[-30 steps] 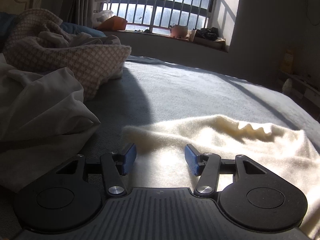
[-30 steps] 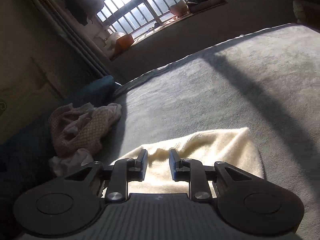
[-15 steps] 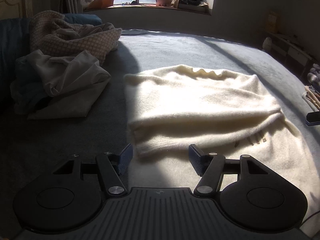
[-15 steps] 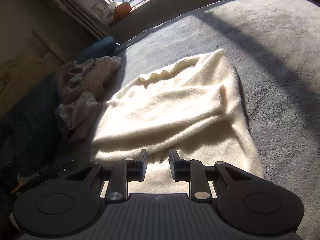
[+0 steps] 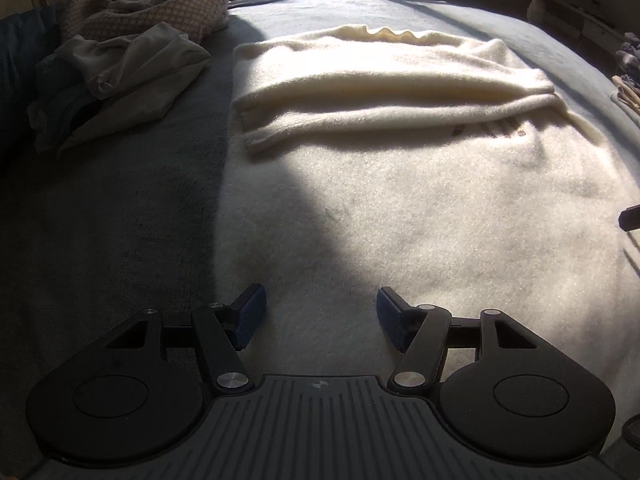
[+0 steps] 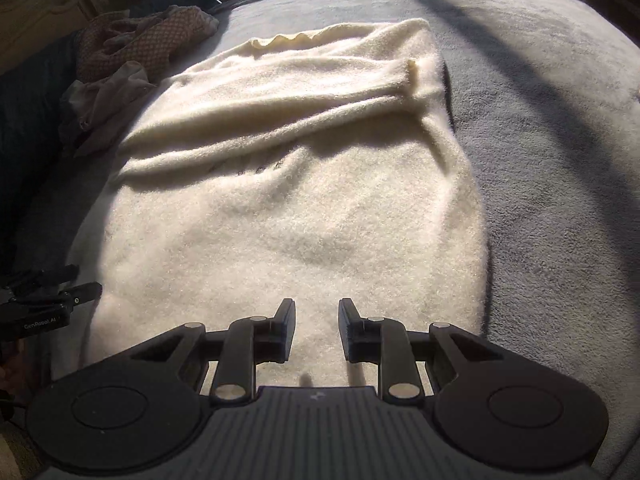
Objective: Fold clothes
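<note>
While both tools hover low over the near hem, neither grips anything: left gripper (image 5: 318,316) stands wide apart with bare knit between its blue pads, right gripper (image 6: 317,328) parted only narrowly, also empty. Beneath them the cream sweater (image 5: 400,208) lies flat on the grey bed (image 6: 540,160). Farther up, its sleeves (image 6: 280,116) are already laid across the chest, so side folds look done; the lengthwise fold, hem toward collar, appears left. Beyond, at far left, an unfolded clothes pile (image 5: 132,52) waits, untouched.
</note>
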`<state>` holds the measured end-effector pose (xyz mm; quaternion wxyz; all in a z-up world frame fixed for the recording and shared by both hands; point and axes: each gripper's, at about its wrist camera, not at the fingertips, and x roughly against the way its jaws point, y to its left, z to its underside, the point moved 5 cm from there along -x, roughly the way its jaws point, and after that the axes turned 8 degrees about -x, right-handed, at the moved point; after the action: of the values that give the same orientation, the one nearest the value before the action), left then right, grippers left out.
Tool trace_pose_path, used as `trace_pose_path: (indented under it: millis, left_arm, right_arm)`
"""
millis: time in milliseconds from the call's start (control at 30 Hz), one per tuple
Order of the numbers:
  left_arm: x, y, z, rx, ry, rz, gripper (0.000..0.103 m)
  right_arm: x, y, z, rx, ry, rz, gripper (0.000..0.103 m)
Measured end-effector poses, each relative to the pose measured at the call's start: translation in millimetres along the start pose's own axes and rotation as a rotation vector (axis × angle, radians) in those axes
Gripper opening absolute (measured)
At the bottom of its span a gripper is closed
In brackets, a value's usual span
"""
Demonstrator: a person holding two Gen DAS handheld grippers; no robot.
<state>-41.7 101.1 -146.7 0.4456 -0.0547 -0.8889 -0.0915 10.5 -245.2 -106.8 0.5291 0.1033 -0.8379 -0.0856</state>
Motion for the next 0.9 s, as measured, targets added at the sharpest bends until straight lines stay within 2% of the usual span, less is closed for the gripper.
trace_pose_path:
  millis: [133, 267, 433, 600, 900]
  left_arm:
    - [3.0, -1.2, 2.1, 0.0, -0.003, 0.002, 0.062]
    - [3.6, 1.1, 3.7, 0.014, -0.004, 0.013, 0.063]
    - [3.2, 1.9, 4.1, 0.018, -0.005, 0.018, 0.063]
    - [3.4, 3.3, 4.0, 0.031, -0.003, 0.025, 0.064]
    - [3.2, 3.2, 3.8, 0.037, 0.002, 0.026, 0.064]
  right_arm:
    - [-4.9, 0.3, 7.7, 0.025, -0.003, 0.054, 0.025]
    - [11.3, 4.3, -4.3, -0.049, -0.029, 0.012, 0.025]
    - [8.8, 12.7, -3.7, -0.111, -0.004, -0.022, 0.025]
    - [-0.8, 22.4, 3.9, -0.101, 0.036, -0.025, 0.025]
    - [-1.0, 23.5, 2.9, -0.111, 0.038, -0.029, 0.026]
